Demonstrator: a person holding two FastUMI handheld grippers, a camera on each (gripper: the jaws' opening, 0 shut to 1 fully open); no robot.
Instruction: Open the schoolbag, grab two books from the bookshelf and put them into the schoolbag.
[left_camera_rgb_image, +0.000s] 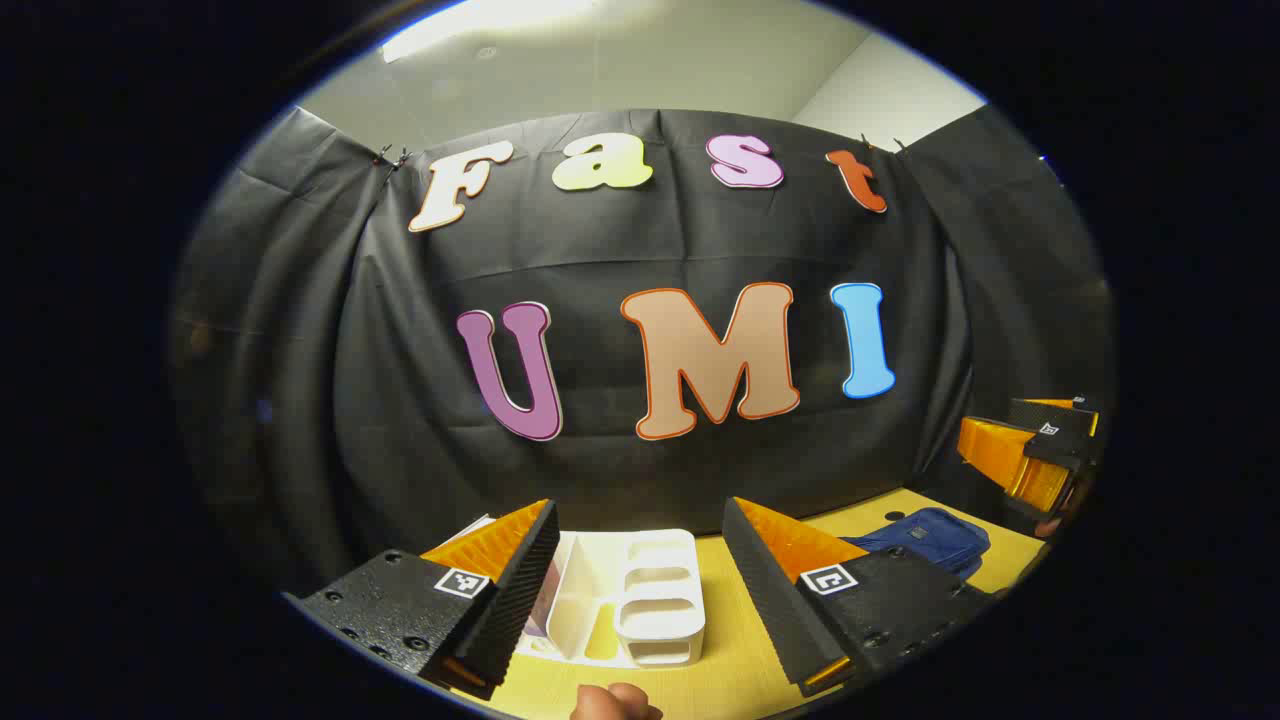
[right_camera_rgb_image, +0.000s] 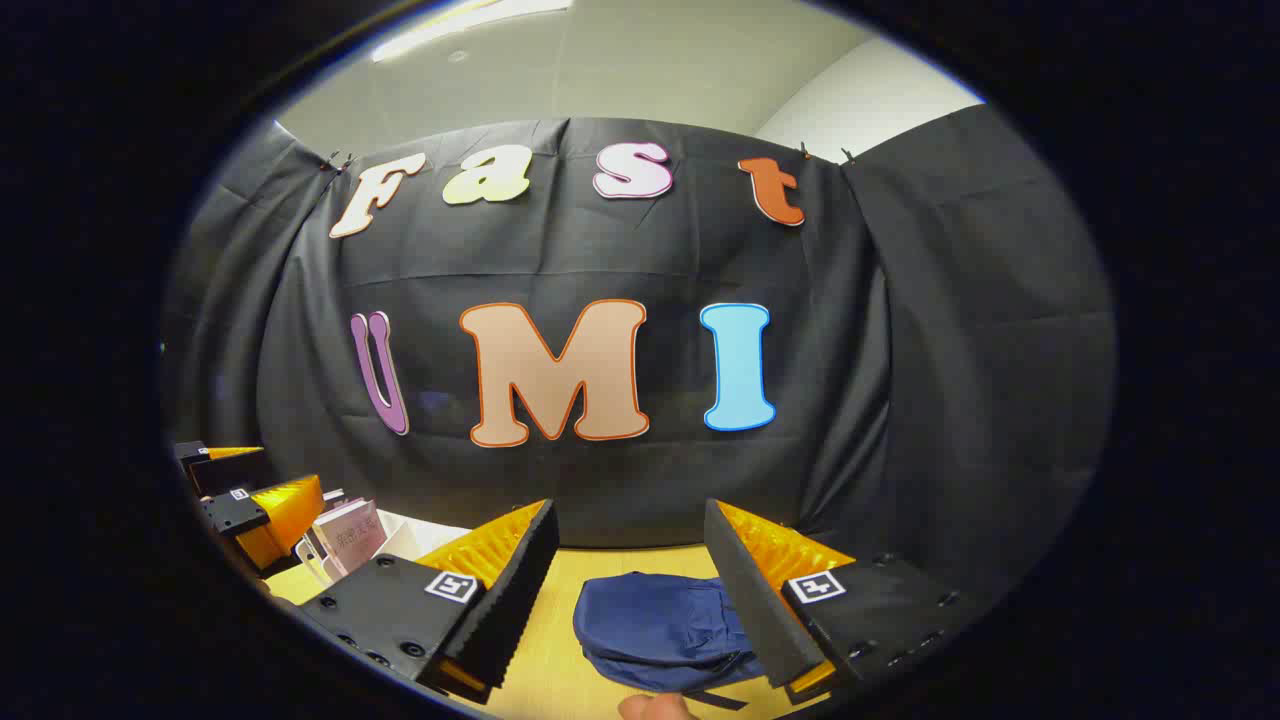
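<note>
A dark blue schoolbag (right_camera_rgb_image: 665, 625) lies flat on the yellow table, straight ahead of my right gripper (right_camera_rgb_image: 630, 590), which is open and held above the table with nothing between its fingers. The same schoolbag (left_camera_rgb_image: 925, 538) lies to the right in the left gripper view. My left gripper (left_camera_rgb_image: 640, 590) is open and empty, with the white bookshelf (left_camera_rgb_image: 630, 595) ahead between its fingers. Books (right_camera_rgb_image: 350, 535) stand in the bookshelf at the left of the right gripper view, beside the left gripper (right_camera_rgb_image: 240, 500). The right gripper (left_camera_rgb_image: 1035, 450) hangs at the far right of the left gripper view.
The yellow table (left_camera_rgb_image: 735, 650) runs up to the black cloth wall (left_camera_rgb_image: 640, 480) close behind the shelf and bag. A hand (left_camera_rgb_image: 615, 703) shows at the bottom edge of the left gripper view, and a fingertip (right_camera_rgb_image: 655, 708) at the bottom of the right gripper view.
</note>
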